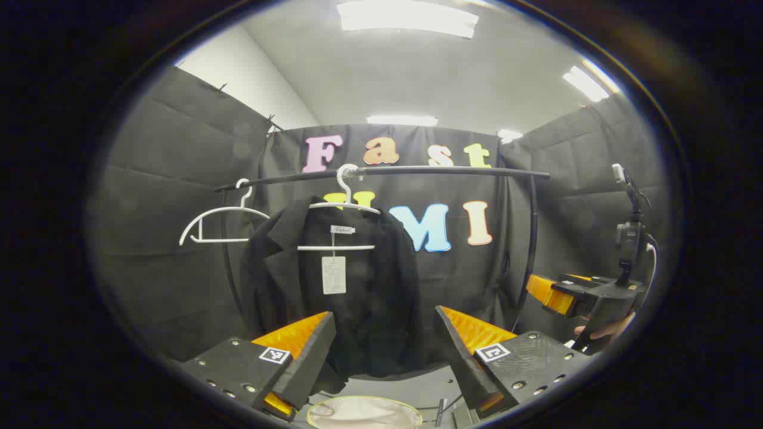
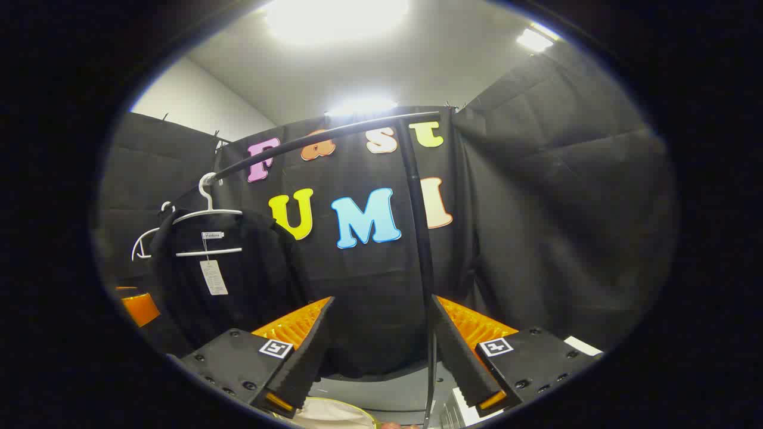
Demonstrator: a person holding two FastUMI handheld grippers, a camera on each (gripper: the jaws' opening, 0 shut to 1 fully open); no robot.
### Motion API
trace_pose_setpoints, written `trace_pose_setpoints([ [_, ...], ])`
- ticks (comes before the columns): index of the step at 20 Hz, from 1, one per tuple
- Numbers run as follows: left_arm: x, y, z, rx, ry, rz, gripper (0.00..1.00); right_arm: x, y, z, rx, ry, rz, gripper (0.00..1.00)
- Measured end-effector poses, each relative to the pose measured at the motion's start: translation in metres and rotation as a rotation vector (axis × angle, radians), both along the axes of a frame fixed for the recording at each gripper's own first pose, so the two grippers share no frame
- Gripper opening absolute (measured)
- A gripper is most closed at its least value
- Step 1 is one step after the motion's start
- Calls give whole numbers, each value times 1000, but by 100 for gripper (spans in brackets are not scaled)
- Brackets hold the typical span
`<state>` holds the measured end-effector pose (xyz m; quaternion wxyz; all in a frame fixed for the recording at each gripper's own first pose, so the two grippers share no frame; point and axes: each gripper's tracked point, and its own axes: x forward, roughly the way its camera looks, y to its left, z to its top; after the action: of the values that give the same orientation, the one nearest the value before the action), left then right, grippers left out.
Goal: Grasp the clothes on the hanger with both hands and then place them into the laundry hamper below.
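Left gripper view, left to right: bare white hanger (image 1: 217, 223) on the rail (image 1: 381, 173), then black jacket (image 1: 334, 286) (paper tag at the collar) on a second hanger (image 1: 343, 205). Left gripper (image 1: 381, 351) ahead of the jacket, jaws apart, gripping nothing. Hamper (image 1: 363, 412) below, rim just visible, contents unclear. Right gripper (image 2: 378, 357) likewise spread wide, holding nothing, jacket off to its left.
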<state>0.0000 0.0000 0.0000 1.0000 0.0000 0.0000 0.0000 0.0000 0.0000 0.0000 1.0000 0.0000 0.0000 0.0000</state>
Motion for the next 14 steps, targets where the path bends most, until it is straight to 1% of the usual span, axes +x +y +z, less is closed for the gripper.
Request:
trace_pose_setpoints([
  [1, 1, 2, -2, 0, 4, -1, 99, -2, 0, -1, 0, 2, -7, 98],
  [5, 10, 9, -10, 12, 27, -13, 99, -6, -4, -6, -16, 5, -39, 98],
  [7, 15, 10, -14, 3, 33, -29, 99, -11, -10, -7, -18, 3, -61, 98],
  [10, 16, 13, -18, -16, 44, -49, 99, -19, -16, -10, -21, 3, -96, 98],
  [14, 15, 20, -18, -8, 46, -65, 99, -29, -17, -20, -28, 18, -123, 98],
])
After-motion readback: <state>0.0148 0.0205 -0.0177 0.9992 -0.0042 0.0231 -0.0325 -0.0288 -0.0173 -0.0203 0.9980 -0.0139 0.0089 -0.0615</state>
